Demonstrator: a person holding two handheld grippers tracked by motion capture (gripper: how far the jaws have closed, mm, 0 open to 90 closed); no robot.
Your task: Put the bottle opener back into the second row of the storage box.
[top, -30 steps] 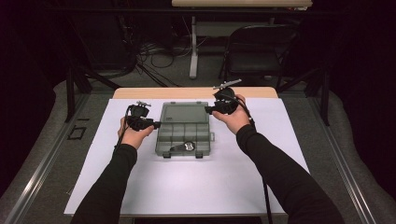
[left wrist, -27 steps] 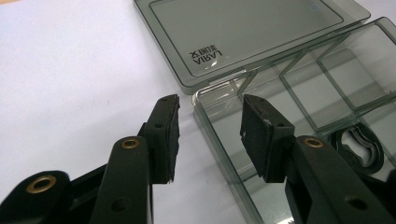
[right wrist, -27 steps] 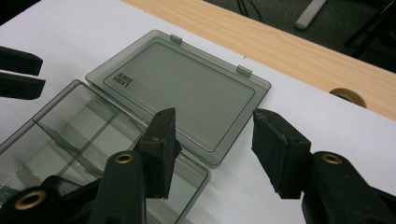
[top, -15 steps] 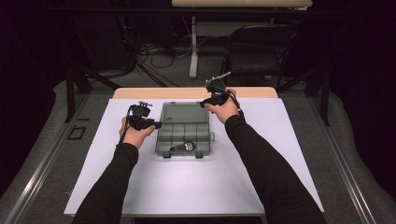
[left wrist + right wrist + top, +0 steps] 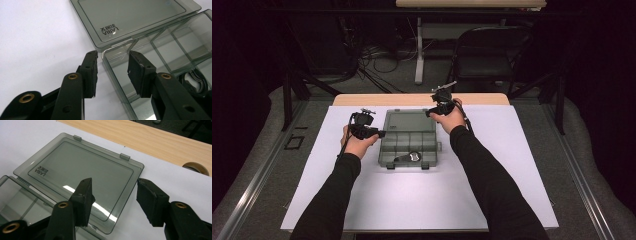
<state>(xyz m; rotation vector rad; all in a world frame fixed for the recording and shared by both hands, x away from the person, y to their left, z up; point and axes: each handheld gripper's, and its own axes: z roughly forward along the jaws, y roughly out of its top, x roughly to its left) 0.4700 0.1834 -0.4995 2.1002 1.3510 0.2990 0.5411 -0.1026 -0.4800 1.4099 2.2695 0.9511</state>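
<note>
A smoky clear compartment box [image 5: 409,142] lies in the middle of the white sheet, its lid [image 5: 408,120] folded flat toward the far side. A small metal ring-shaped tool [image 5: 412,157] lies in a front compartment. My left gripper [image 5: 381,133] is at the box's left side. In the left gripper view it [image 5: 112,53] stands open astride the box's side wall [image 5: 113,75] near the hinge, one jaw outside and one inside, pads apart from the wall. My right gripper [image 5: 430,113] hovers open at the lid's right edge, and that edge [image 5: 130,187] lies below the gap of the right gripper [image 5: 113,181].
The white sheet [image 5: 512,165] covers most of the table; a bare wooden strip [image 5: 150,140] with a round cable hole [image 5: 196,167] runs along the far edge. A dark chair [image 5: 489,60] and floor cables stand beyond the table.
My right hand has moved left and down from the lid's far right side to its right edge. The left hand has stayed at the box's left side.
</note>
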